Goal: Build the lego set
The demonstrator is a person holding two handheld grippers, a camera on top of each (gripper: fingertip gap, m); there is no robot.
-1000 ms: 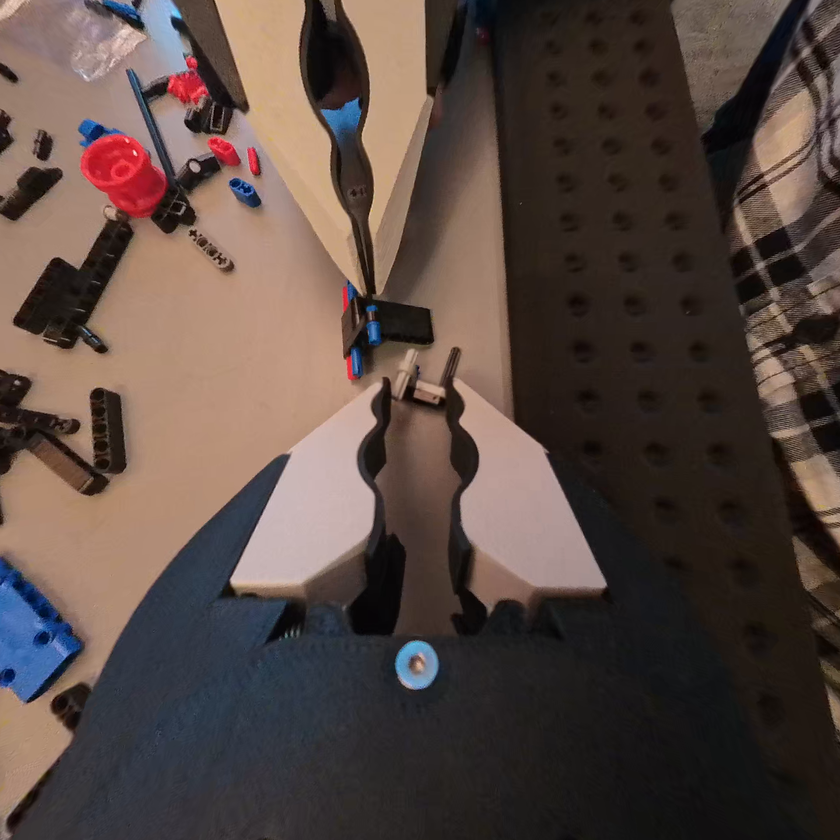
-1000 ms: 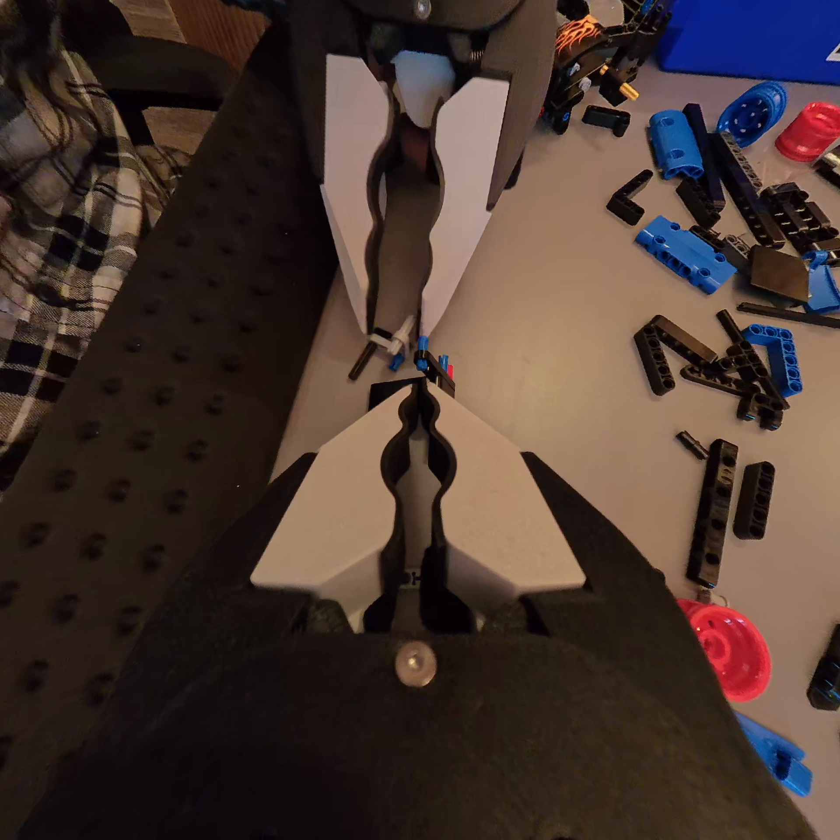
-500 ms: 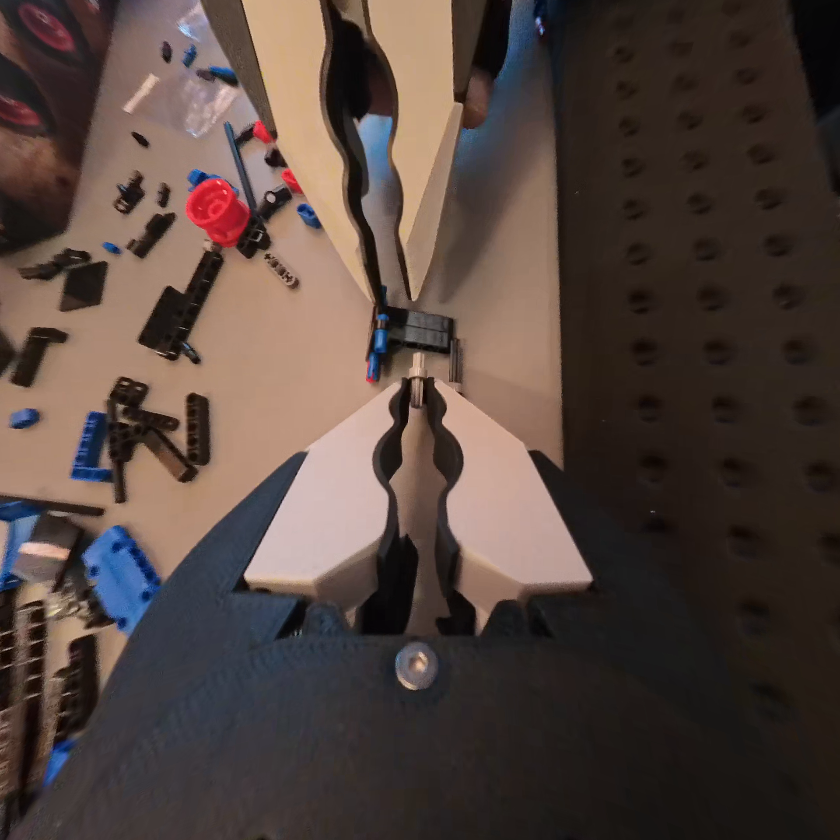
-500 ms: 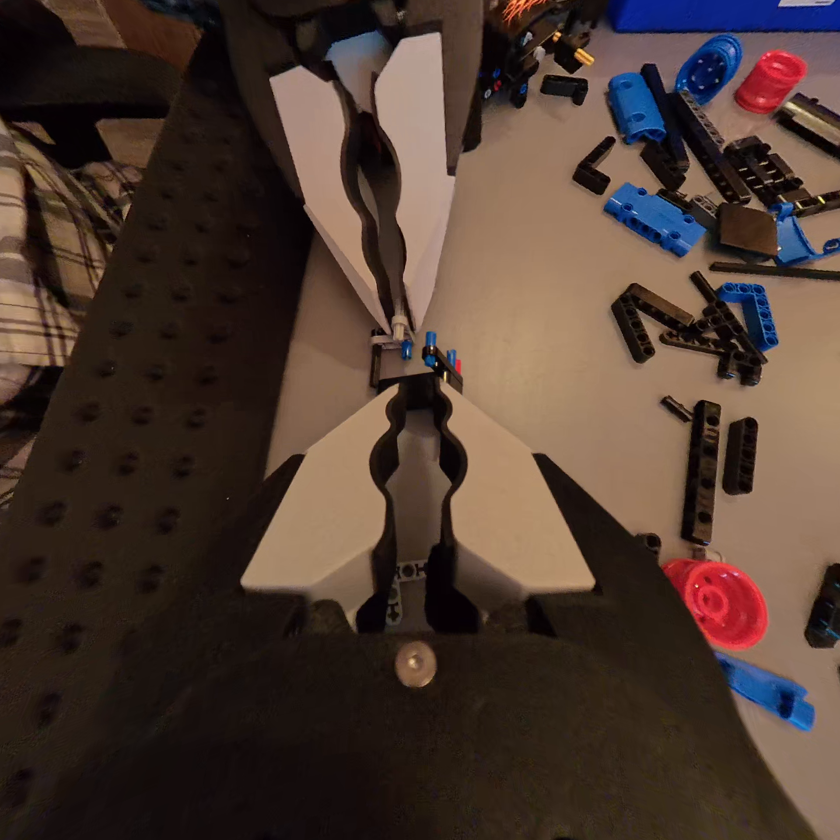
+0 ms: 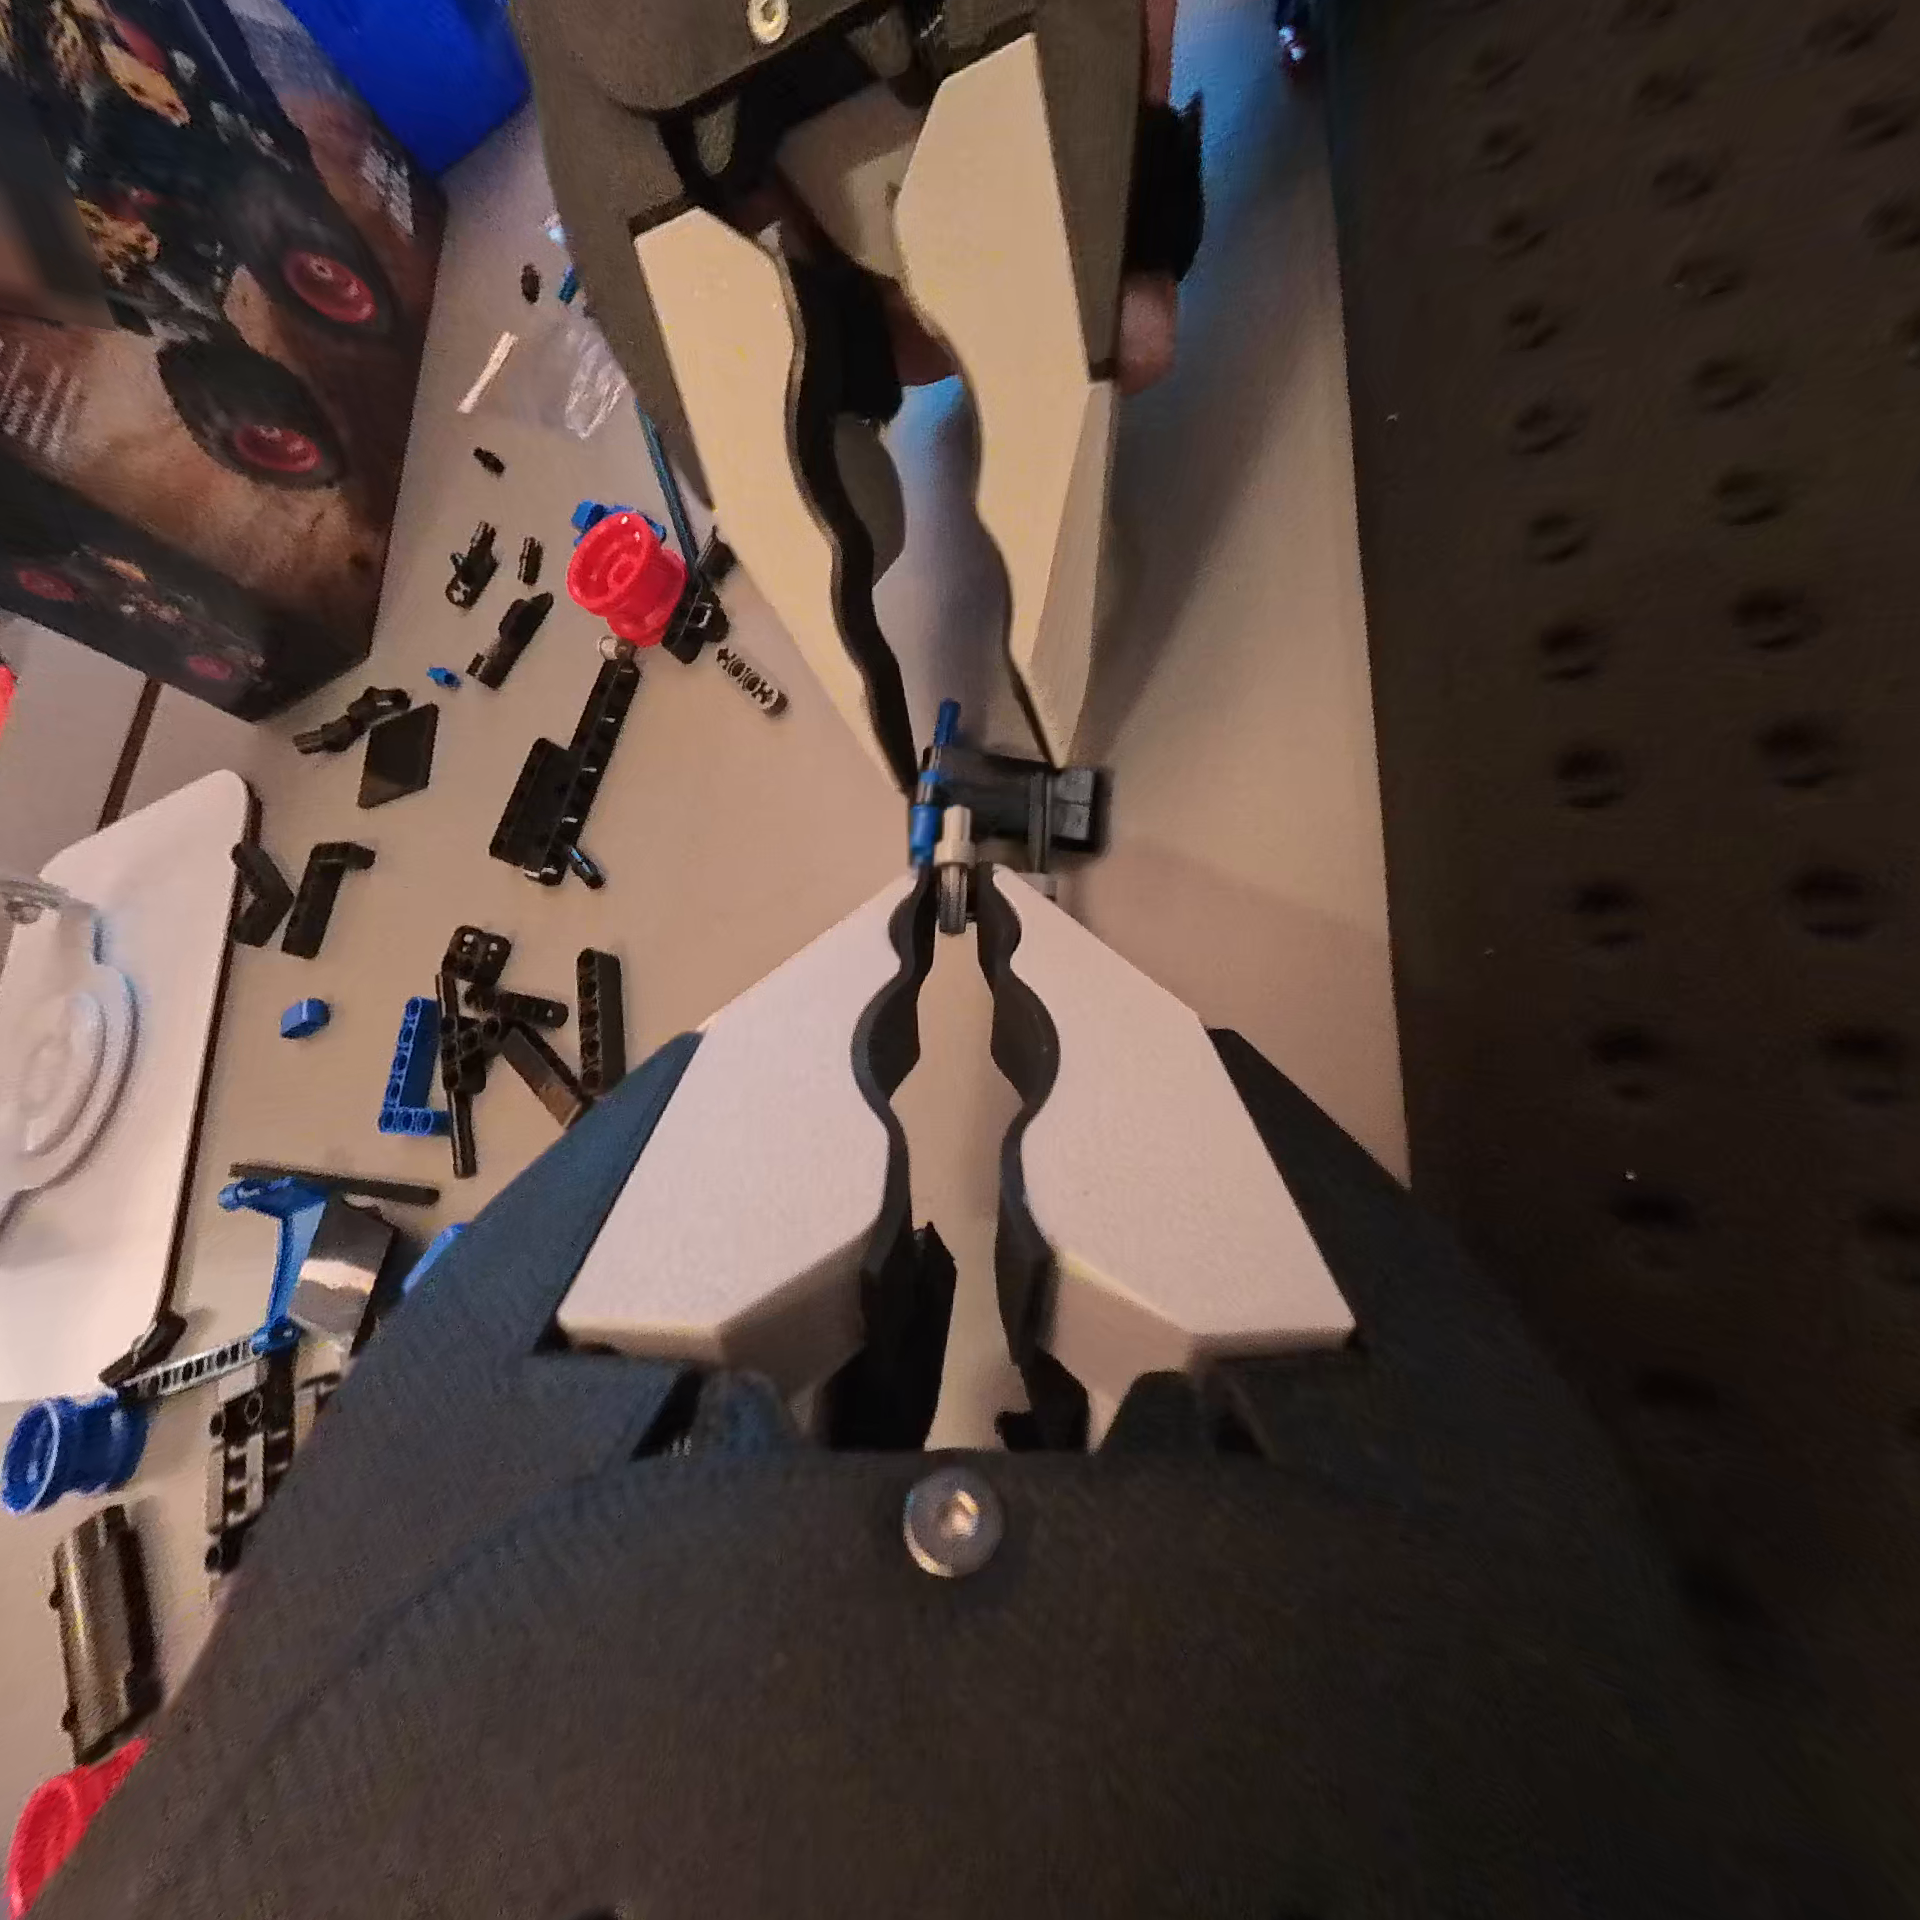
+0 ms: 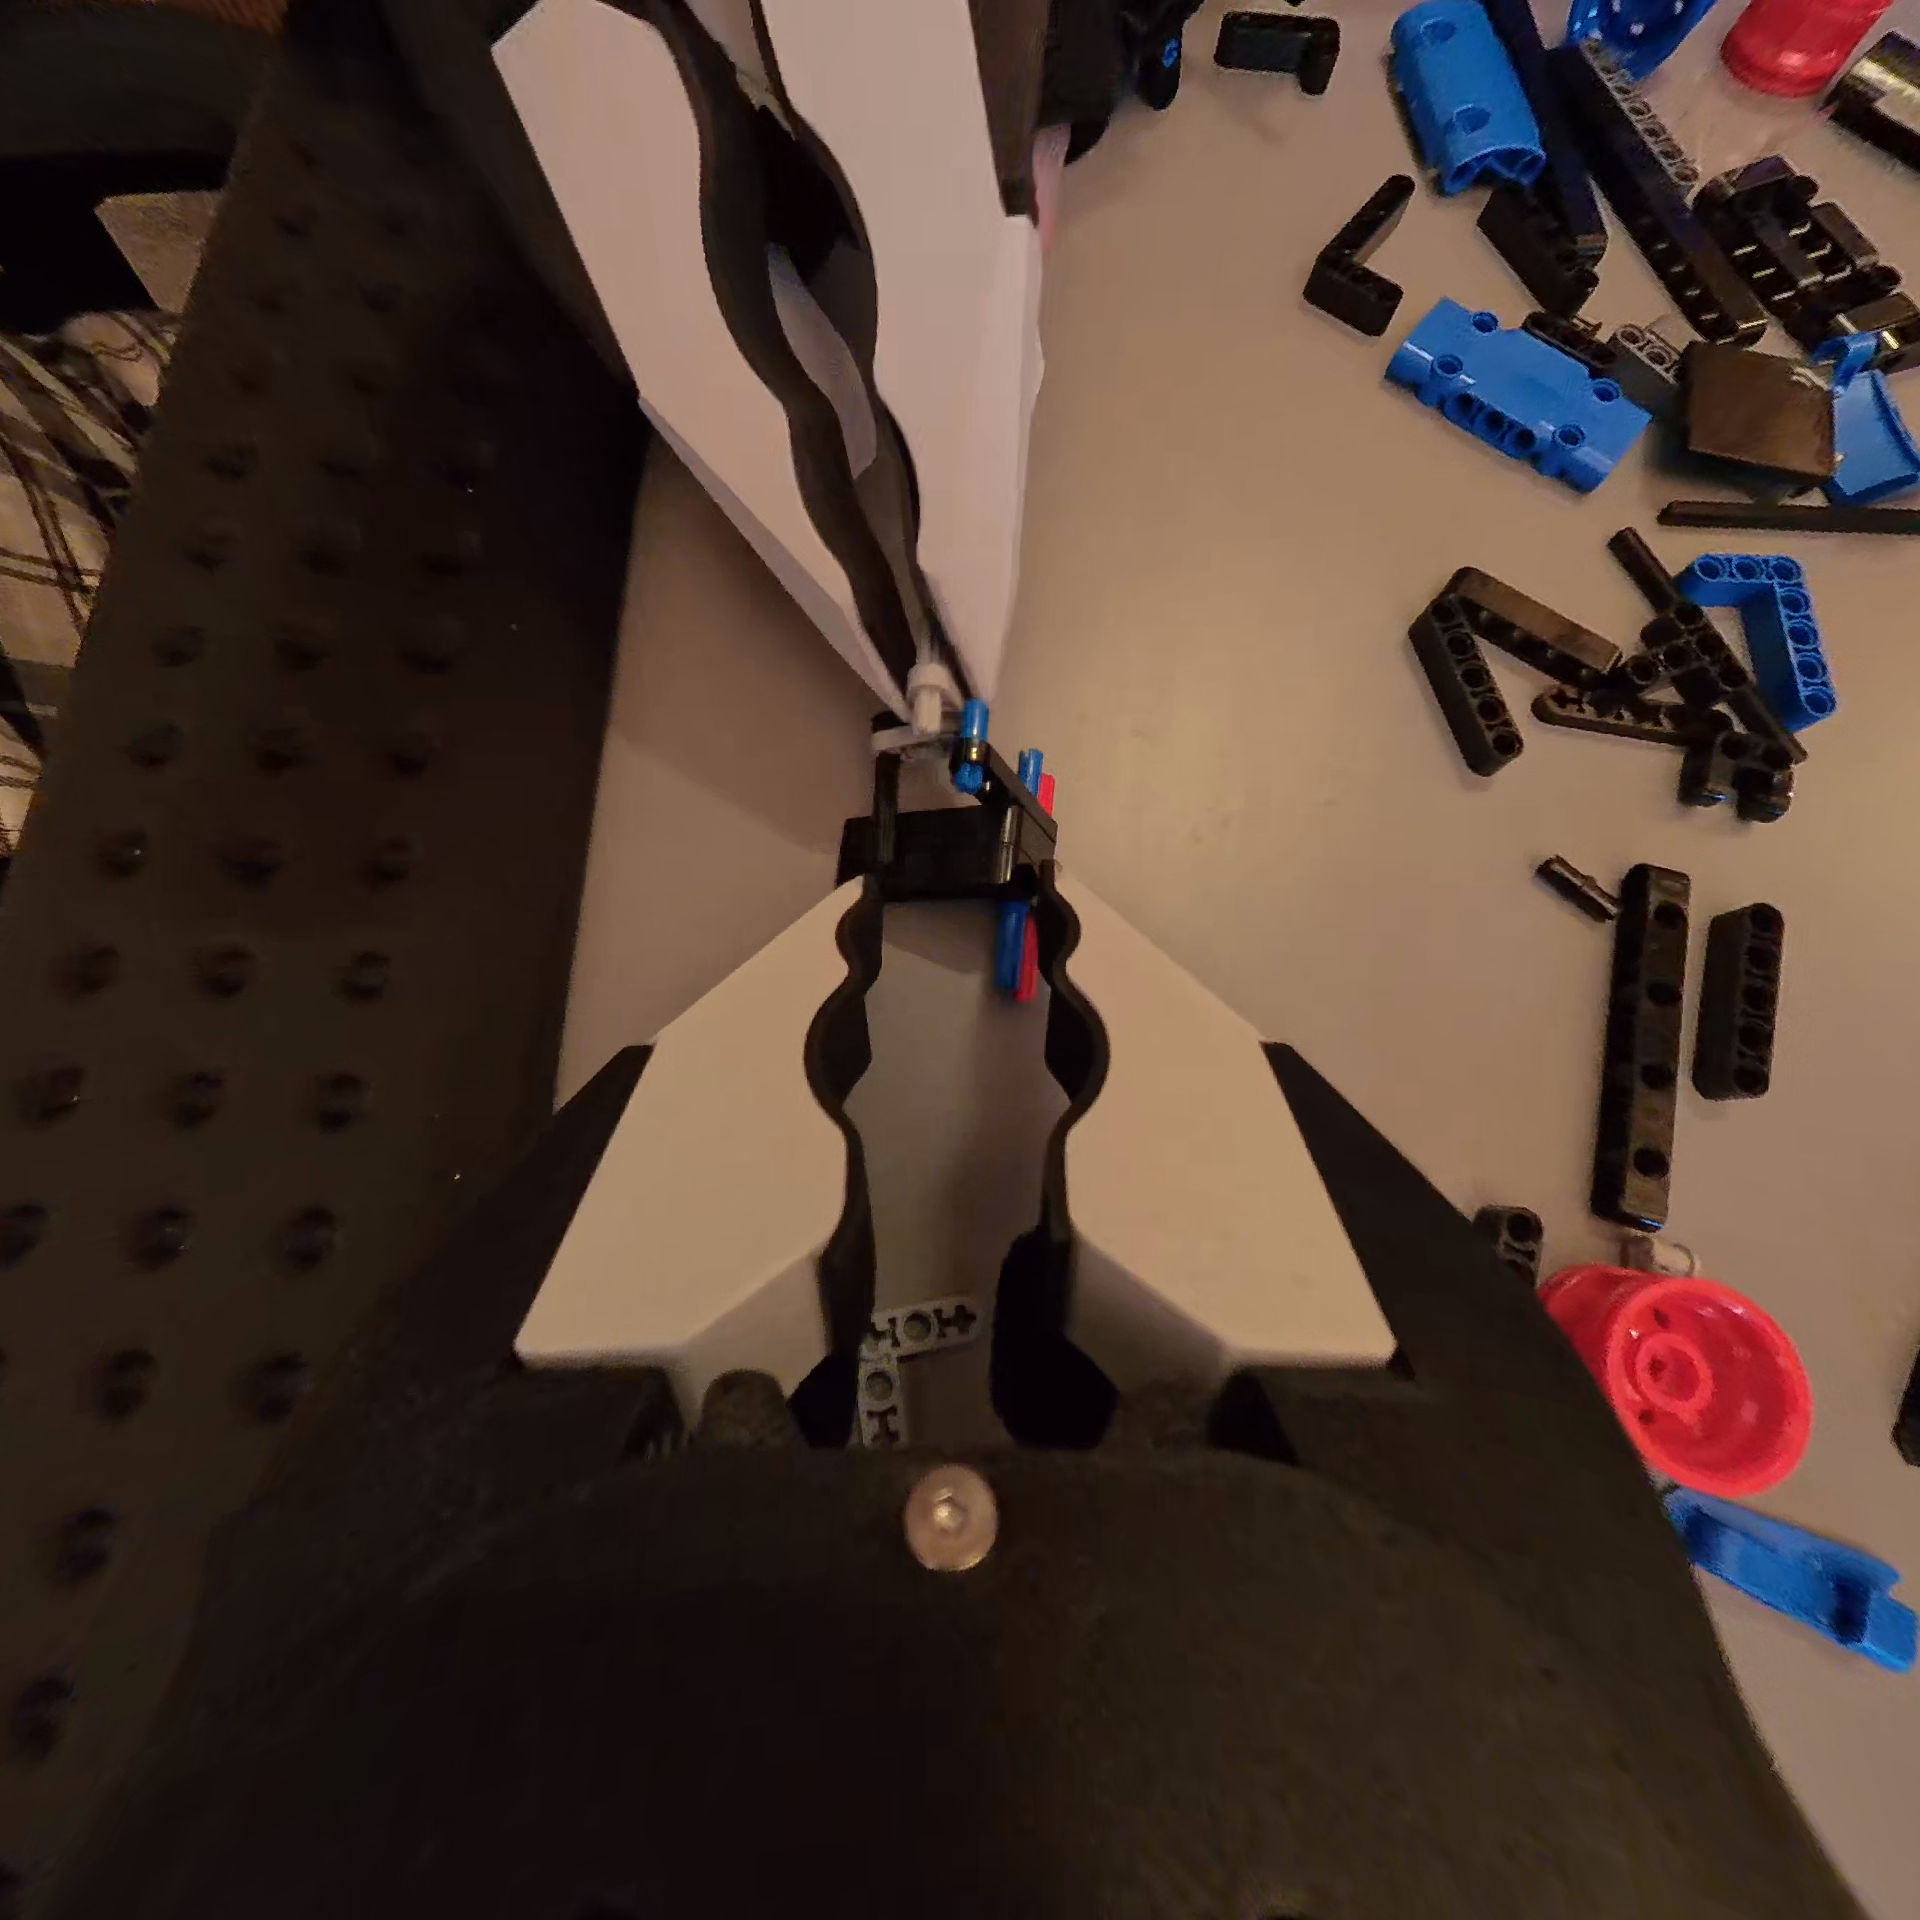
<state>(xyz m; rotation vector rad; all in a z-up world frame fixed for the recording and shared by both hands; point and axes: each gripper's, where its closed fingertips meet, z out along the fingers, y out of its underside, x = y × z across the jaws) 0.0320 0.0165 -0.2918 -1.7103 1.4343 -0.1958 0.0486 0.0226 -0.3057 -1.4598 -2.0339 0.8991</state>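
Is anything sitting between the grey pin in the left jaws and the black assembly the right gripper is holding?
Nothing visible does. The grey pin, pinched in the left gripper, already meets the black assembly held by the right gripper, beside its blue pin. Whether it is seated cannot be told.

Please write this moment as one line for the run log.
left hand-held gripper: shut on grey pin | right hand-held gripper: shut on black assembly | pin at assembly
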